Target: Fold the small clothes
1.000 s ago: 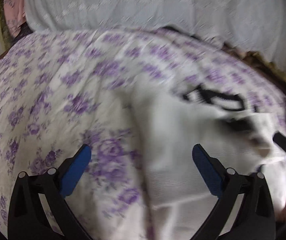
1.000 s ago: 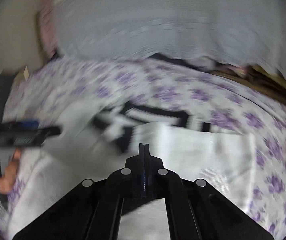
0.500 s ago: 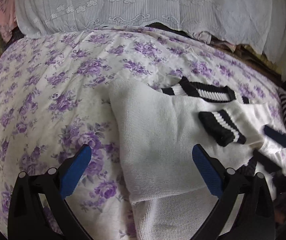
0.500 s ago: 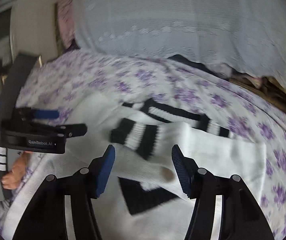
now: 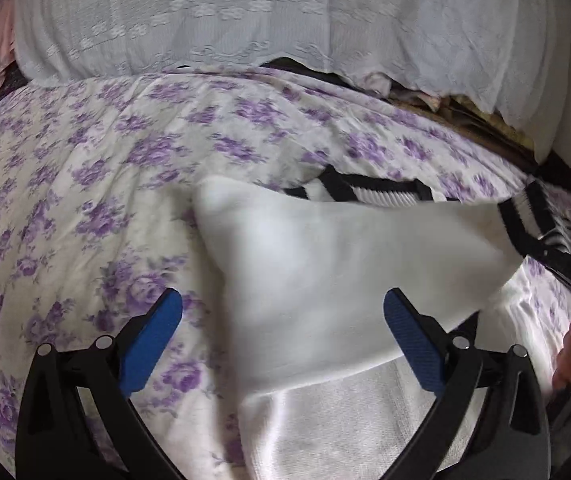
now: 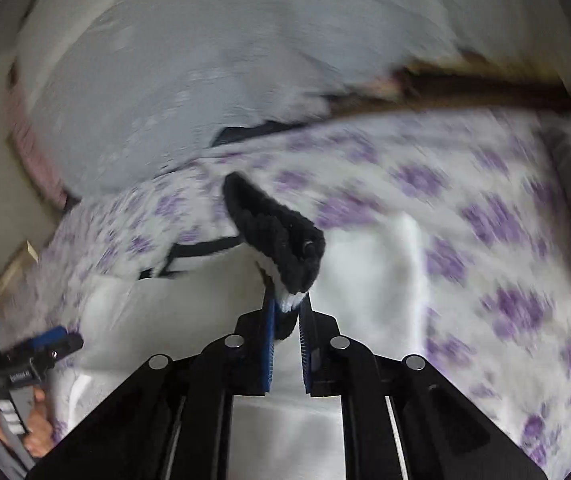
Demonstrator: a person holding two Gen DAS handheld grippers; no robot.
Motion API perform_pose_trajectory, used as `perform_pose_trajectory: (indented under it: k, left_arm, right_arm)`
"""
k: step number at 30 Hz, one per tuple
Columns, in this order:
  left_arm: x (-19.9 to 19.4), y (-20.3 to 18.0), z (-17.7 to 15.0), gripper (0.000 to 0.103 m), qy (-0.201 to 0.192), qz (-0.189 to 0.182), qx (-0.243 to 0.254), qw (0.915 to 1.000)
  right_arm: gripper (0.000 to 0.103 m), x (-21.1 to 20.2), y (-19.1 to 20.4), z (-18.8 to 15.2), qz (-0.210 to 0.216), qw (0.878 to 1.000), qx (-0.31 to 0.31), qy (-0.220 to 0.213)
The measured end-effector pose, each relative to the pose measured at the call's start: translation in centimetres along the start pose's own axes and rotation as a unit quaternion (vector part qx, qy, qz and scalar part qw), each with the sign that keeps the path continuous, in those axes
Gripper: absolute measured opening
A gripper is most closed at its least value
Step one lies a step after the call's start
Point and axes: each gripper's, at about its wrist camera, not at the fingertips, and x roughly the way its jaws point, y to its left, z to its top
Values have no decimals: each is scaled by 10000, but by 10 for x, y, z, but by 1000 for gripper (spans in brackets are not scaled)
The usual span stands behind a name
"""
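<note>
The right tongs [image 6: 285, 312] have just closed and now clamp the black-and-white ribbed cuff [image 6: 281, 236] of the white knit sweater [image 5: 325, 264], lifting it off the bed. The left tongs [image 5: 283, 312] stand wide and empty above the sweater's near left part, over the purple-flowered bedsheet [image 5: 85, 184].

White lettering on the left hand-held gripper [image 6: 51, 346] is too blurred to read.
</note>
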Motion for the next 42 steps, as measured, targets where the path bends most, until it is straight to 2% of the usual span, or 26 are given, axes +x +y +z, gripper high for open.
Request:
perform_pose_trajectory:
  k: [2,4,6,7,10,13,15,19,21,23,25,27,28,29,30,33,35,36,38,39,42]
  left_arm:
    - [17,-10,-4,98,326,205,238,9990]
    - [35,-15,-11,99,672,452,390,9959]
    - [34,-15,-12,99,638,470,356,9962]
    - [31,-13,-12,99,593,447,308,9968]
    - [12,-3,-6,98,358,556,92,9978]
    - [-12,0,11,98,-1,255,-112,9996]
    - [-21,-7,25,98,-119,-14,-148,9998]
    - [-10,-34,45,98,20,-727,-106,9973]
    - [10,-43,46,98,267,-898,-74,9956]
    - [36,-38,39,98,596,-670,-154,9959]
    - [57,-19,29,95,824,-235,-230,9961]
    - [66,9,20,91,808,197,-210,9963]
    - [64,22,19,87,783,-150,-354,9962]
    - [58,30,20,80,784,-195,-488,9955]
    - [56,33,22,76,796,-106,-495,9955]
    - [45,36,21,76,565,452,-491,9962]
    - [33,38,19,76,473,414,-632,9960]
    - [24,34,19,77,352,256,-627,9971]
    - [13,23,25,82,187,23,-446,9988]
    - [9,11,27,89,115,-89,-252,9996]
    - [17,-17,30,95,201,-275,147,9993]
  right_arm:
    - [12,9,-28,-8,-91,9991,359,187]
    - [12,18,-51,-14,352,9940,964,367]
    - [21,18,-55,-10,544,9907,1158,466]
    - [29,15,-54,-9,575,9907,1145,458]
    - [34,-8,-55,-5,290,9924,1192,83]
    - [34,-31,-50,4,123,9933,1076,-413]
    - [34,-40,-39,10,173,9942,871,-609]
    - [34,-15,-8,22,641,9964,467,-305]
    - [34,-5,1,25,756,9960,421,-222]
    - [37,5,10,28,866,9954,393,-117]
    - [41,2,14,24,908,9952,366,-69]
    - [44,-1,15,21,884,9957,271,-39]
    - [44,-2,13,19,835,9962,234,-15]
    - [44,-2,10,19,810,9965,218,15]
    - [44,-3,7,19,790,9966,221,34]
    - [44,2,-2,16,768,9965,322,93]
    - [44,6,-10,13,775,9959,437,136]
    - [44,10,-14,11,766,9956,514,160]
    - [44,16,-18,11,805,9944,651,232]
    - [43,20,-18,11,874,9933,711,276]
    - [43,29,-9,15,1032,9919,641,384]
